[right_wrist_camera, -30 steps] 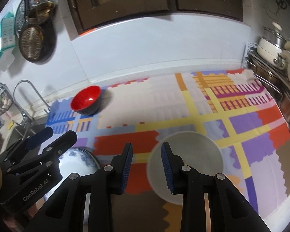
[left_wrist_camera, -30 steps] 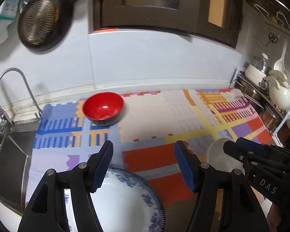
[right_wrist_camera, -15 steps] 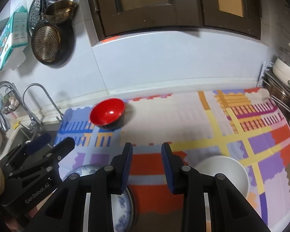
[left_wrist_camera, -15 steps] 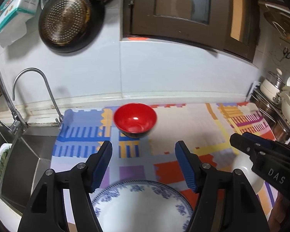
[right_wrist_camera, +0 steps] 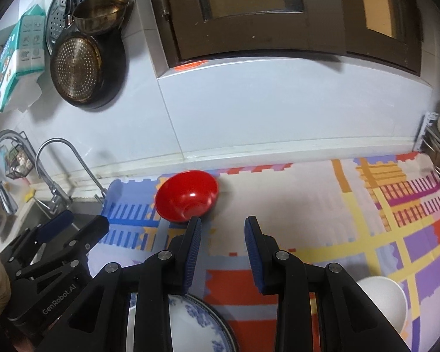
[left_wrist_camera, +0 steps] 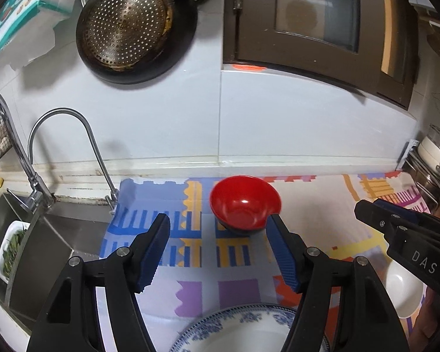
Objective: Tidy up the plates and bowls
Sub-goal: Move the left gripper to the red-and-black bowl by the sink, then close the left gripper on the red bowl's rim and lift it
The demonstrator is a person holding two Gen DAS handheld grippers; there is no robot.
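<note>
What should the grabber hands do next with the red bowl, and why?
Probably ease the left gripper forward toward the red bowl. Its jaws stand open and empty with the bowl just beyond them, alone near the wall, while the blue-patterned plate and white bowl lie nearer.

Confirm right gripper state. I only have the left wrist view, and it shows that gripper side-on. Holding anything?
Observer: No. The right gripper is open, with nothing between its pads.
Operator: It half hides the white bowl here. Anything in it?
Observer: In the right wrist view, the part of the white bowl that shows looks empty.
Operator: Is the right gripper touching the red bowl?
Observer: No. The red bowl sits on the mat beyond the fingertips and to their left, untouched.
</note>
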